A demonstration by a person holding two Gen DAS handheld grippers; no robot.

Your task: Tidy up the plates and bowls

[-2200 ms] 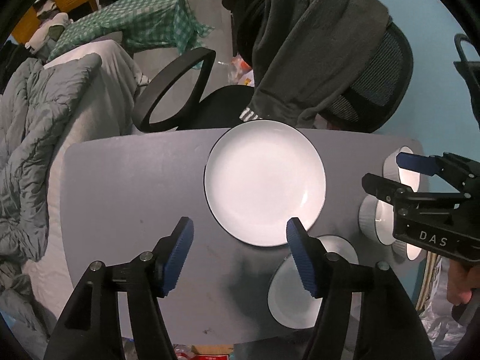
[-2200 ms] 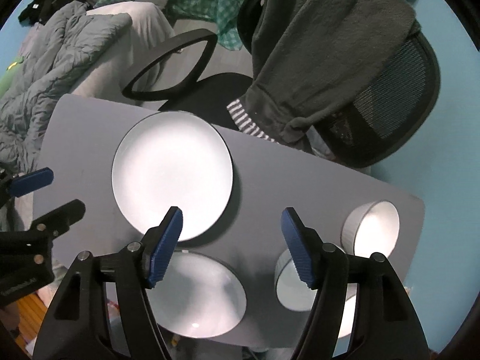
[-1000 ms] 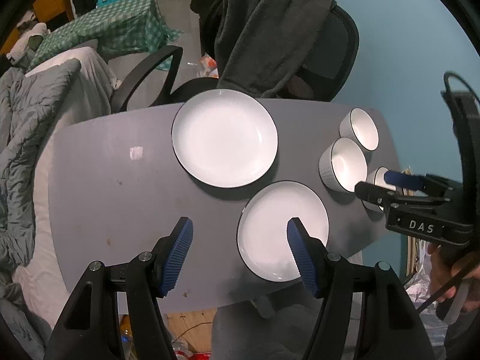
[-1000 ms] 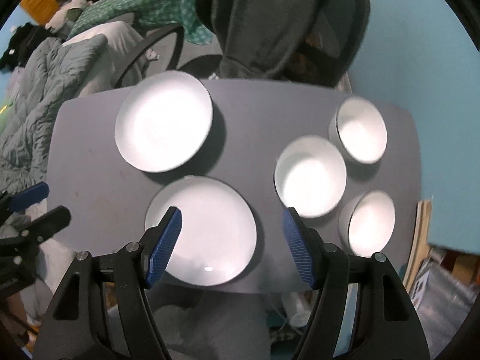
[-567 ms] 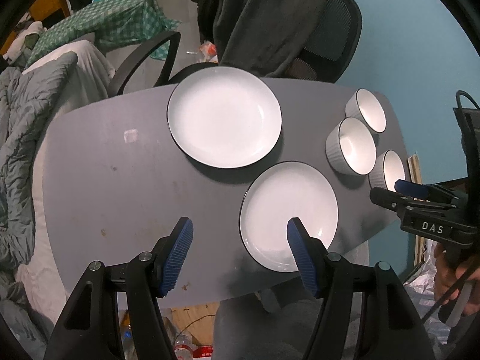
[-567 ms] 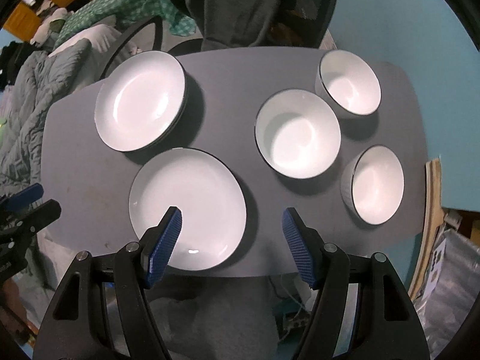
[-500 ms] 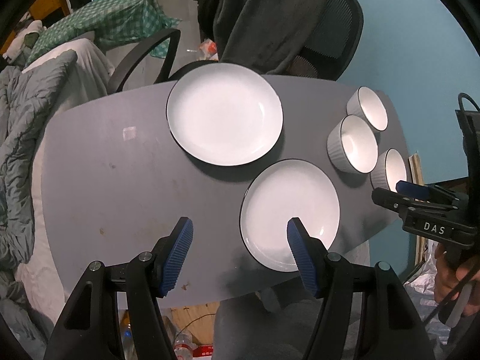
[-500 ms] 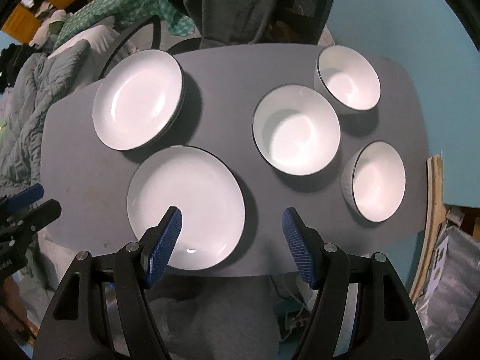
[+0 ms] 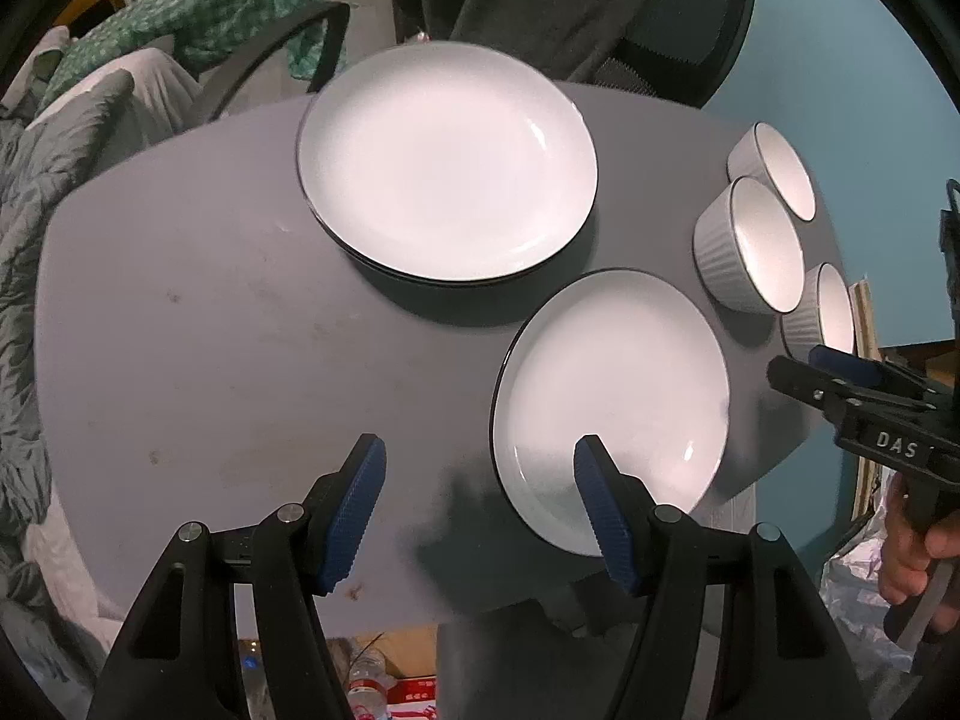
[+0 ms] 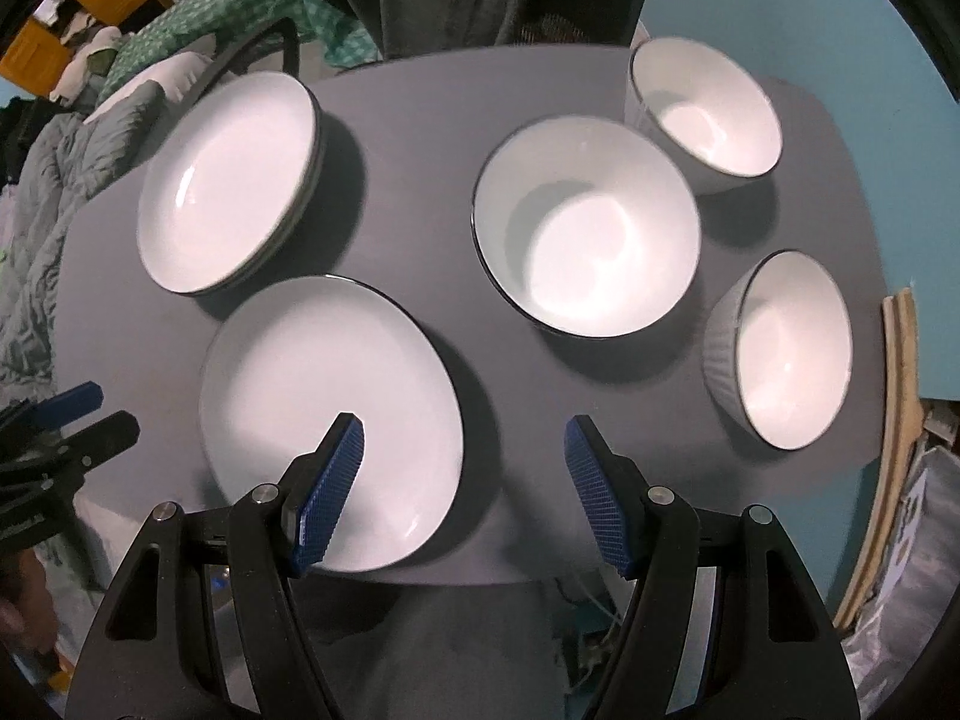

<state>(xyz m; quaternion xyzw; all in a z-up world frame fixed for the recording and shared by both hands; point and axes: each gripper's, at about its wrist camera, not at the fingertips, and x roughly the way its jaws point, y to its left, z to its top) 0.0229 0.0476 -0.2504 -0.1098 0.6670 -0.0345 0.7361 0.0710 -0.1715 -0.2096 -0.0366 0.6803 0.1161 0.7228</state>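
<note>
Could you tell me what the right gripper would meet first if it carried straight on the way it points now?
Probably the grey table, just right of the near plate. The open right gripper holds nothing.

The letters "DAS" stand in white on the black body of the right gripper (image 9: pixel 840 378), at the right of the left wrist view. Nothing else is readable.

1. Far plate stack (image 9: pixel 447 159), white, dark-rimmed, flat on grey tabletop (image 9: pixel 210 312).
2. Single near plate (image 9: pixel 612 402) just beside it.
3. Three upright white bowls: middle (image 10: pixel 585 228), far (image 10: pixel 705 114), near (image 10: pixel 786 348).
</note>
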